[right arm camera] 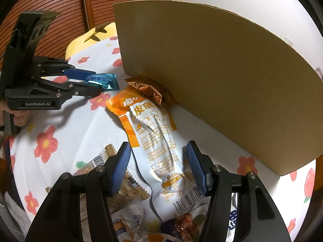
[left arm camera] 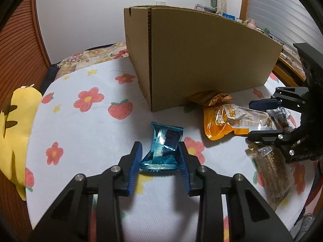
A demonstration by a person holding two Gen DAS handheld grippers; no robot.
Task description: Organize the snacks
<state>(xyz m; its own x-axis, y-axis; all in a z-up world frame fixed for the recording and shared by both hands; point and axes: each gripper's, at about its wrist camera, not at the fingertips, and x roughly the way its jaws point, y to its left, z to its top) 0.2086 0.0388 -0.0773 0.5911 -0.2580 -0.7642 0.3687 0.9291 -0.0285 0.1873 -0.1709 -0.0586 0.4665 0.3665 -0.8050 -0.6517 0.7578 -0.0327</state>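
My left gripper (left arm camera: 160, 151) is shut on a shiny blue snack packet (left arm camera: 164, 148) and holds it just above the flowered cloth; the right wrist view shows the left gripper (right arm camera: 99, 83) with the blue packet (right arm camera: 103, 81) between its fingers. My right gripper (right arm camera: 158, 161) is open and straddles the lower part of an orange-and-white snack pouch (right arm camera: 155, 137) that lies flat; the pouch also shows in the left wrist view (left arm camera: 228, 122), with the right gripper (left arm camera: 250, 119) beside it. A brown cardboard box (left arm camera: 197, 58) stands behind the snacks.
A crumpled copper-foil packet (right arm camera: 150, 89) lies against the box's base. A clear pack of brown bars (left arm camera: 270, 173) and several more packets (right arm camera: 129, 223) lie near my right gripper. A yellow plush (left arm camera: 14, 127) sits at the cloth's left edge.
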